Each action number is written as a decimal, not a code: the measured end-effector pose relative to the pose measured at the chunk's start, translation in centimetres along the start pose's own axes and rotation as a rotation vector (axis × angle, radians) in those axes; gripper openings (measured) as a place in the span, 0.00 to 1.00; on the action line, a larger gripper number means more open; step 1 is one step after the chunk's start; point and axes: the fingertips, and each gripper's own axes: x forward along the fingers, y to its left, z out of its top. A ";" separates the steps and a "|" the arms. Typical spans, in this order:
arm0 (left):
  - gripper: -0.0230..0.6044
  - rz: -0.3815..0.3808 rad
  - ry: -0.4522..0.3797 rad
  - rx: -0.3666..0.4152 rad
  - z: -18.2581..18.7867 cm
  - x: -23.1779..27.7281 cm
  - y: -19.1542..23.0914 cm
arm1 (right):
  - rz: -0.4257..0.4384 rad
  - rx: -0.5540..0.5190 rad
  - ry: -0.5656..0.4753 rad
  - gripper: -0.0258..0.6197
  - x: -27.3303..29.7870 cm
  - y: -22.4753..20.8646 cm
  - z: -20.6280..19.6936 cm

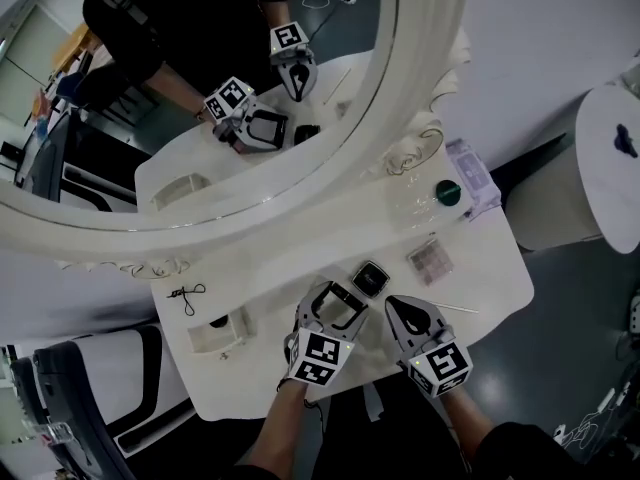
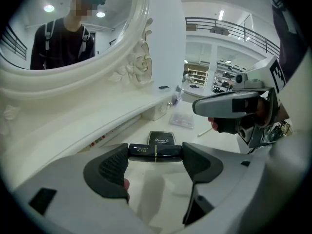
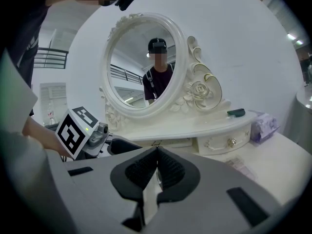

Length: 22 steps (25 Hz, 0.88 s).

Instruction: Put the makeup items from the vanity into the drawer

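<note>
Side by side over the vanity's front, the left gripper clamps a black tube crosswise just before a compact, and the right gripper is pinched together, empty. A tray at left holds something dark, too small to name. The drawer sits closed.

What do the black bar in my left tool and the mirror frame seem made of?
Black bar: likely glossy plastic, given sharp highlights and printed lettering. Mirror frame: white, semi-gloss, carved wood or moulded resin; the look leaves it open.
</note>
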 end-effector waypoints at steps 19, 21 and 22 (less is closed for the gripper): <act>0.61 0.102 -0.212 -0.025 6.2 -11.6 -2.0 | 0.095 -0.061 -0.090 0.08 -2.9 7.3 5.6; 0.61 0.115 -0.230 -0.028 6.5 -12.4 -2.4 | 0.105 -0.071 -0.100 0.08 -3.1 7.7 6.1; 0.61 0.123 -0.237 -0.029 6.6 -12.8 -2.5 | 0.109 -0.076 -0.103 0.08 -3.2 7.9 6.3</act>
